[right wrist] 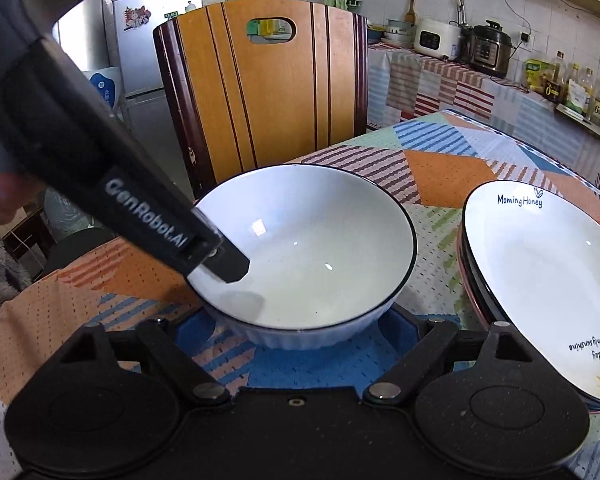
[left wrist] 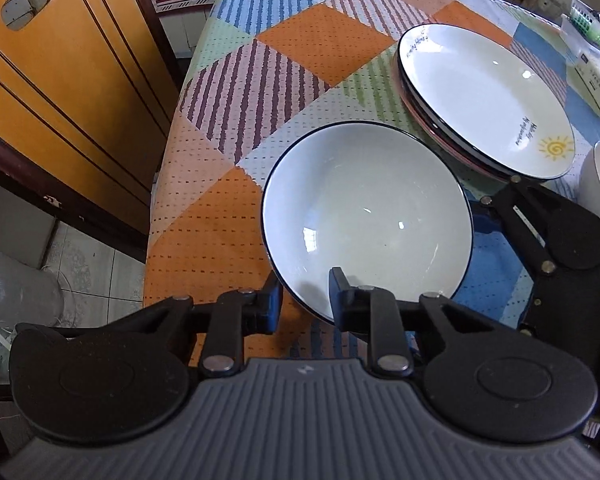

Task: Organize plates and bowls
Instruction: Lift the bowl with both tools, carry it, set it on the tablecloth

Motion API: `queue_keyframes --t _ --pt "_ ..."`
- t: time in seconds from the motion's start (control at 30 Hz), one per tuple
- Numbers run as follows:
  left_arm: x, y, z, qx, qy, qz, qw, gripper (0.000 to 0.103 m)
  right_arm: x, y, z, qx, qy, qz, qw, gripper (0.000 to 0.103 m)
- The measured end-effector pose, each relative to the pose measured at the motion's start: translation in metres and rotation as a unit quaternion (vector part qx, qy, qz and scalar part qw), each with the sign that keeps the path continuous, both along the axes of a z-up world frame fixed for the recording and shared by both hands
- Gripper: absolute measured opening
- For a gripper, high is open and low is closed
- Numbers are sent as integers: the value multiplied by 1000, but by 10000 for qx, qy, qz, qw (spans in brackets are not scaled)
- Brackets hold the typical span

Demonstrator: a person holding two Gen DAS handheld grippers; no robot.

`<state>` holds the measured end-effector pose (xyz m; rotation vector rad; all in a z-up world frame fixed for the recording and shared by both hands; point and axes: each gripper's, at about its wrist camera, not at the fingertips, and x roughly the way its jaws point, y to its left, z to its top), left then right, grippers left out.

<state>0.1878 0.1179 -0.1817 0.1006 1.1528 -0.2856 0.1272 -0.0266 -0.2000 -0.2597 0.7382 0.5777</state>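
Pinching the near rim of the glazed, slippery, breakable bowl [left wrist: 366, 216], the left tongs [left wrist: 304, 300] are seen; the right tongs [right wrist: 300, 330], spread, flank its base.

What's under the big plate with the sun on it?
Under the sun plate more plates are stacked: dark and pink rims peek out at its left edge. How many there are, and their insides, cannot be seen; the top plate covers them.
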Motion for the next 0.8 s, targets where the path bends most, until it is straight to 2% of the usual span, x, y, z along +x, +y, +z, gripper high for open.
queue_keyframes --t 0.27,0.47,0.6,0.8 --pt "-23 -23 18 36 -41 -219 9997 22 -23 -16 14 11 114 -188 9998 91" --pt "-43 -48 36 -130 53 -455 9989 22 -53 -39 29 -21 78 -419 9991 91" --pt "-57 -71 39 -5 120 -682 9976 22 -70 -51 36 -209 38 -475 9986 91" --pt "-65 -96 45 -109 135 -808 9966 22 -78 -74 44 -278 27 -629 9976 91"
